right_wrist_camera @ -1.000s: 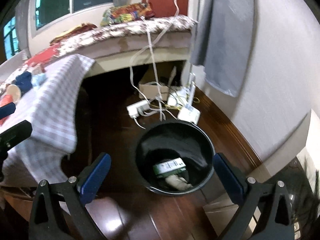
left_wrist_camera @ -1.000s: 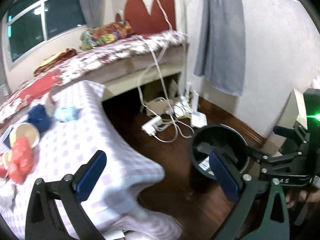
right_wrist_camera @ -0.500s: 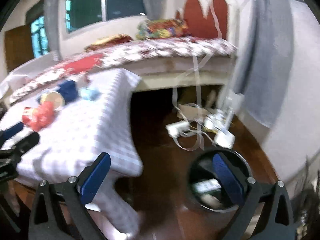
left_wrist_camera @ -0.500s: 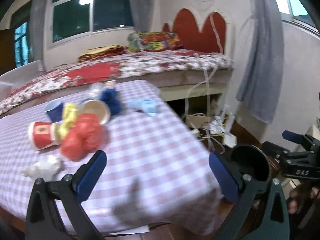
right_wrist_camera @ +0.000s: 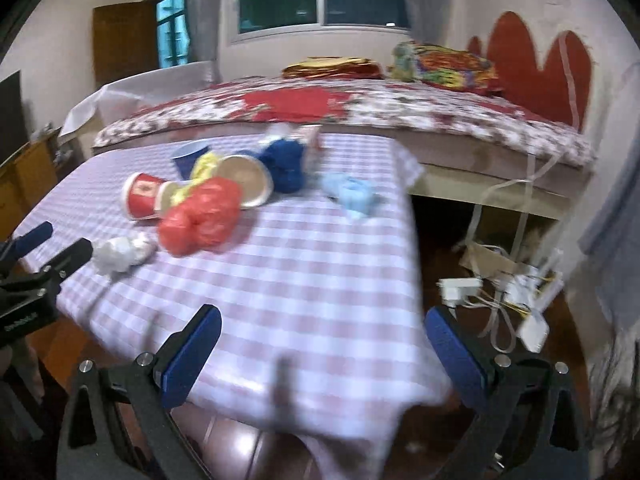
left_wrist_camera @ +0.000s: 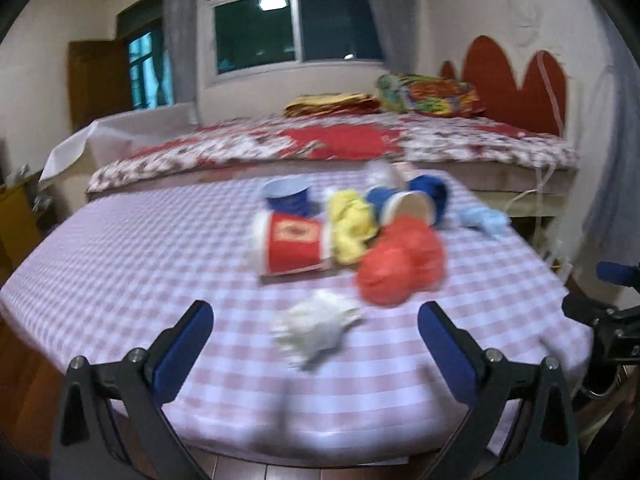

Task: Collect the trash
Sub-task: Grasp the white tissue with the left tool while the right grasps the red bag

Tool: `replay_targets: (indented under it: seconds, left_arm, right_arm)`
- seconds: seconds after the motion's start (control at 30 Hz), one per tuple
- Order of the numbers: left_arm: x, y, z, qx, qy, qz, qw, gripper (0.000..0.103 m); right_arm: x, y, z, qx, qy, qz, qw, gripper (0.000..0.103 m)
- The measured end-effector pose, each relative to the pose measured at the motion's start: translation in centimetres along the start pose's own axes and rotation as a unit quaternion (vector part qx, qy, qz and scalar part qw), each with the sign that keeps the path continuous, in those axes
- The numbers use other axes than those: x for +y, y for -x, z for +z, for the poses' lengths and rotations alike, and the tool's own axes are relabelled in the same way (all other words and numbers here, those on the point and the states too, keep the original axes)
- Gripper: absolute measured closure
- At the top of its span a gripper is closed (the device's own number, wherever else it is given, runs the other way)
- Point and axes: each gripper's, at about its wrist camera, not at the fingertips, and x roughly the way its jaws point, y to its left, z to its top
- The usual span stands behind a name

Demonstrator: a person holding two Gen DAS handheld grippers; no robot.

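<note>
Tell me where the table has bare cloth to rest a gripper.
Bare checked cloth runs from the white wad to the table's right edge, and left of the red cup. Crowded: the far middle, cups and red bag bunched together.

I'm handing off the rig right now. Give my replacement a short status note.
Left tongs: open, empty, aimed at the crumpled white paper wad.
Right tongs: open, empty, over the checked tablecloth's near edge.
On the table: the wad, red crumpled plastic bag, yellow crumpled wrapper, red paper cup on its side, two blue paper cups, dark blue wad, light blue wad.
Bin not in view. All of this remains.
</note>
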Motion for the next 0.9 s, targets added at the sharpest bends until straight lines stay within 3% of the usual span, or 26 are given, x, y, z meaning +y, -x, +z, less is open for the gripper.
replay_targets:
  seconds: [0.13,0.3,0.4,0.5,0.57,0.7,0.9]
  left_arm:
    - [1.7,-2.5,-0.8,0.034,0.016,0.005,0.9993,0.014]
    - [1.1,-5.2,-1.2,0.067,0.010,-0.009,0.9977,0.015]
    - [1.0,-6.3,-1.3,0.074,0.017,-0.018,0.9970,0.024]
    - [0.9,-7.2,-1.2,0.079,0.022,-0.034,0.9961,0.041]
    - [1.0,-7.7,-1.1,0.084,0.027,-0.046,0.9950,0.060]
    - [1.5,-7.8,-0.8,0.082,0.053,-0.064,0.9932,0.063]
    - [3.8,-7.4,-0.6,0.076,0.075,-0.035,0.9936,0.063]
  right_arm:
    - [2.1,-1.8,0.7,0.006,0.013,0.019,1.000,0.000]
    - [2.5,-3.3,1.1,0.015,0.015,0.027,0.999,0.000]
    - [2.8,-4.4,1.7,0.019,0.018,0.031,0.999,0.000]
    - [3.3,-5.5,2.3,0.021,0.024,0.038,0.999,0.000]
    - [3.8,-6.2,2.7,0.023,0.027,0.044,0.998,0.000]
    - [5.1,-7.8,3.8,0.024,0.036,0.061,0.997,0.003]
    - [6.9,-10.0,5.2,0.033,0.041,0.086,0.995,0.010]
